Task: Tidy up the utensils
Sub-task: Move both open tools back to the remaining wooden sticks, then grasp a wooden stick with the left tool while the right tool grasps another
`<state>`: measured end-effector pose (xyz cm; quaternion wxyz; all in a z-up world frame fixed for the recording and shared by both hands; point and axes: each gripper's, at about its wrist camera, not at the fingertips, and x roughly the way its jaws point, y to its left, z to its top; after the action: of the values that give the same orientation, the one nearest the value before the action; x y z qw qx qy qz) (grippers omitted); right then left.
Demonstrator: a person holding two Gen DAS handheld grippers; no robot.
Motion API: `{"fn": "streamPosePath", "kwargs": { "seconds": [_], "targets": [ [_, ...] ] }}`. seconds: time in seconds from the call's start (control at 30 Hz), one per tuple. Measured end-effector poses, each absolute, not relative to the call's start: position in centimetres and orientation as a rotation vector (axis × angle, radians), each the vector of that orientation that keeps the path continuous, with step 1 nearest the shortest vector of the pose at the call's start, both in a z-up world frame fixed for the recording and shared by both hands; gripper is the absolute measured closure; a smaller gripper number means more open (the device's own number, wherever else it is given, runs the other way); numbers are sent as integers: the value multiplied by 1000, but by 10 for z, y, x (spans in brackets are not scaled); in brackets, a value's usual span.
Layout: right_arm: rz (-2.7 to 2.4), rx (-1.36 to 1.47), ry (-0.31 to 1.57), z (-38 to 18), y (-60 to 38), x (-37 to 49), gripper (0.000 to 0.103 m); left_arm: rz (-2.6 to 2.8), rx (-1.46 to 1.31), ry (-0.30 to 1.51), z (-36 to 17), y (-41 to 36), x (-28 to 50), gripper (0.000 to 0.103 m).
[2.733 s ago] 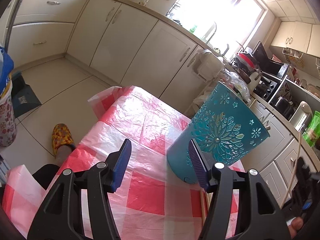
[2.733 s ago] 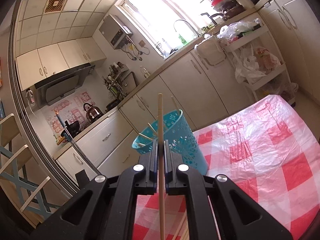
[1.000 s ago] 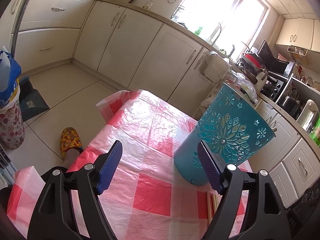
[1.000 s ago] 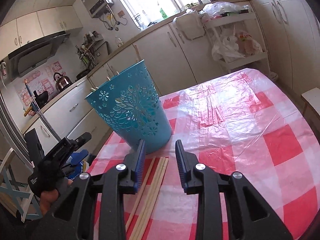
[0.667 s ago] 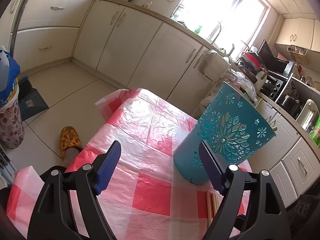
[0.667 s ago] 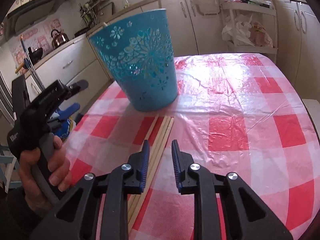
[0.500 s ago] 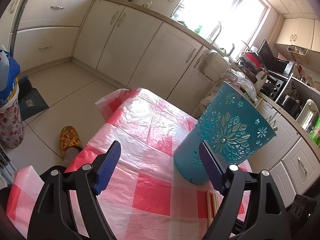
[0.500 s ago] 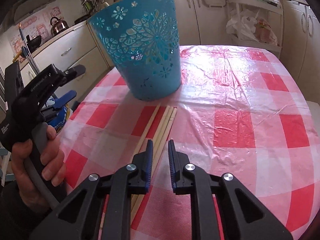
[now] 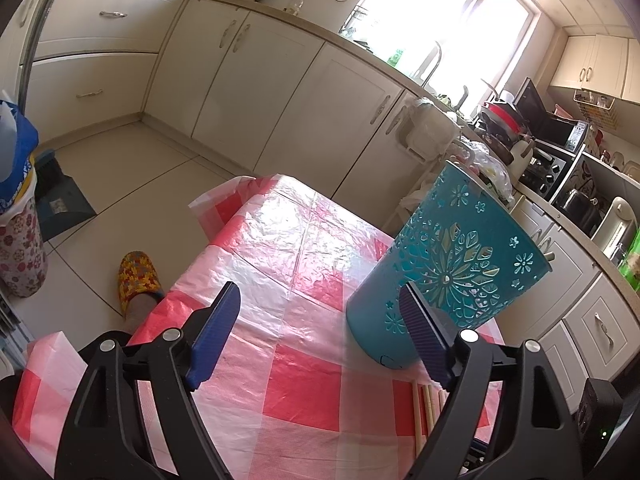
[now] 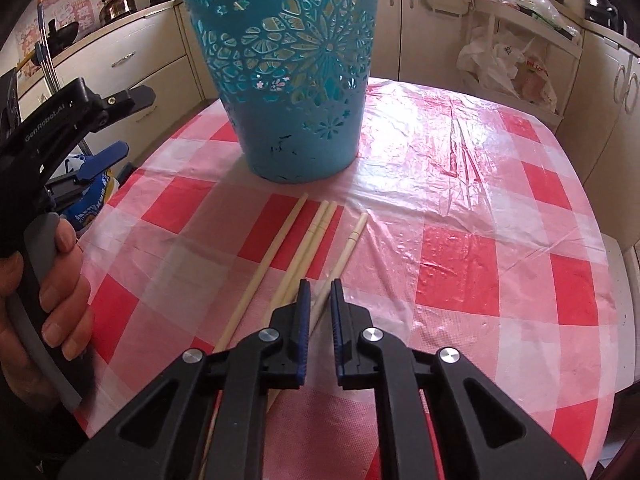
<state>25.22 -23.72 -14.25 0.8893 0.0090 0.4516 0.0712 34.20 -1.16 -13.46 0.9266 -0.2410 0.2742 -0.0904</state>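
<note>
Scene: a table under a red-and-white checked plastic cloth, in a kitchen.

Holder: a teal cut-out basket stands upright at top centre of the right wrist view; in the left wrist view it sits right of centre.

Utensils: four wooden chopsticks lie loose on the cloth just in front of the basket, in the lower middle of the right wrist view. The rightmost chopstick lies a little apart from the middle pair.

Right gripper: jaws nearly together, a narrow gap remaining, with the rightmost chopstick running between the blue pads. Whether the pads already press on it cannot be told.

Left gripper: jaws spread wide, empty, hovering over the cloth beside the basket's base.

Step in hand (judgement): pinching one chopstick to carry it to the basket.

Doing it well (judgement): take only the single stick and keep clear of the pair just to its left. Confirm a firm pinch before lifting, since a thin round stick may roll or pivot. Tip it upright over the basket rim before release.

Right wrist view only: the full chopstick layout, and a hand holding the left gripper's handle at the left edge.

Left wrist view only: chopstick ends at lower right, the open left jaws, and a patterned slipper on the floor.
</note>
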Motion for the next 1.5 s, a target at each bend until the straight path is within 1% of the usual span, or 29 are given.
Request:
{"fn": "streamPosePath", "kwargs": {
  "seconds": [1.03,1.1,1.27,1.5],
  "targets": [
    [134,10,941,-141,-247,241,93,-176,-487,572,-138,-11,343,20],
    [130,16,941,-141,-249,239,95,-189,-469,602,-139,-15,347,20],
    [119,44,937,-140,-260,236,96,-291,-330,778,-145,-49,351,20],
    [128,76,935,-139,-268,235,96,-346,-76,861,-147,-99,339,20]
  ]
}}
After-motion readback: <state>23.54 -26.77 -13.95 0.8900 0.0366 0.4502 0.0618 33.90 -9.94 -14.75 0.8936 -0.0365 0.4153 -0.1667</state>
